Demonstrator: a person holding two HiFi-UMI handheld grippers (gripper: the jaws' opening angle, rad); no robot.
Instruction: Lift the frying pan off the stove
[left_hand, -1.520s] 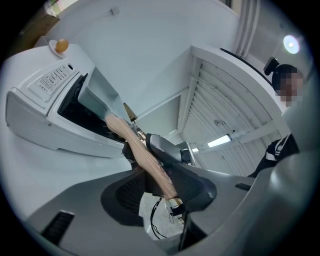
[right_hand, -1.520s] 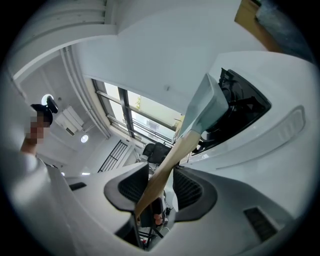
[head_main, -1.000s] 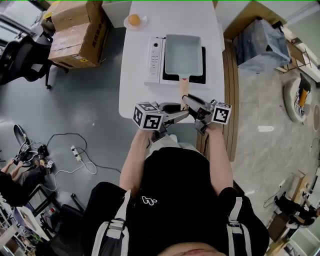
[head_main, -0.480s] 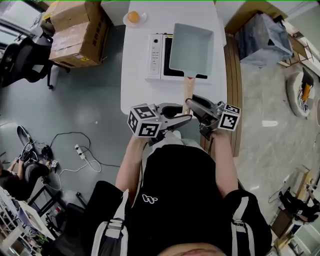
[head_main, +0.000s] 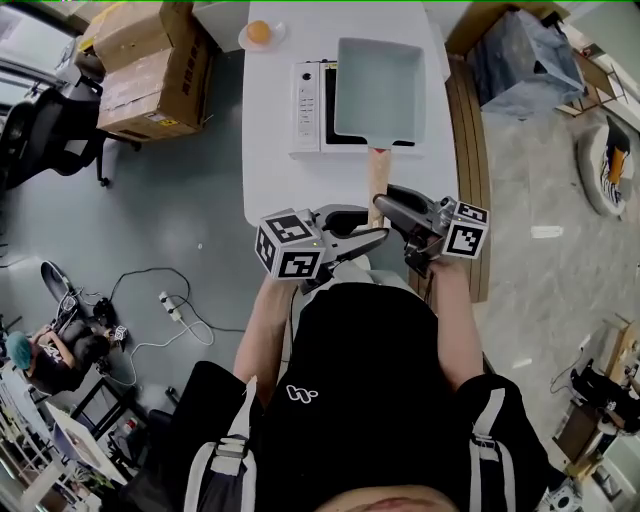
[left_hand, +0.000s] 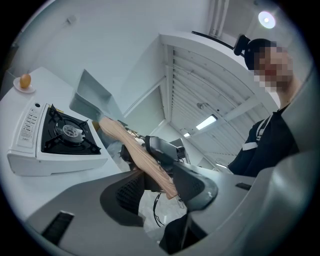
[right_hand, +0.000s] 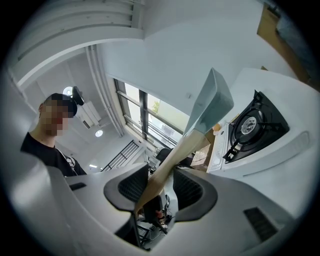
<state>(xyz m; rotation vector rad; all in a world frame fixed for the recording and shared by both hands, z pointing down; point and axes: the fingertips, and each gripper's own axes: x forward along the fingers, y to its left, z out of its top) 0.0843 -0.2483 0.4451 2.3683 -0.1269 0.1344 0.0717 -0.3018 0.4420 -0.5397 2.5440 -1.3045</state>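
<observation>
The pale grey rectangular frying pan (head_main: 378, 88) hangs tilted in the air above the white single-burner stove (head_main: 308, 95). Its burner (left_hand: 65, 132) is bare in both gripper views. The pan's wooden handle (head_main: 377, 175) runs back toward me. My left gripper (head_main: 378, 236) reaches in from the left and is shut on the handle's end (left_hand: 150, 167). My right gripper (head_main: 388, 204) comes from the right, shut on the handle (right_hand: 172, 162) just ahead of the left one. The pan (right_hand: 212, 102) rises steeply past the right gripper's jaws.
The stove stands on a narrow white table (head_main: 275, 180). A small plate with an orange round thing (head_main: 259, 34) sits at its far left corner. Cardboard boxes (head_main: 150, 70) and an office chair (head_main: 40, 120) stand left, a wooden bench (head_main: 470, 150) and a blue bag (head_main: 525, 65) right.
The pan has come up off the burner, which now shows beneath it, and it looks larger and nearer to the camera. Both grippers kept their hold and rose slightly.
</observation>
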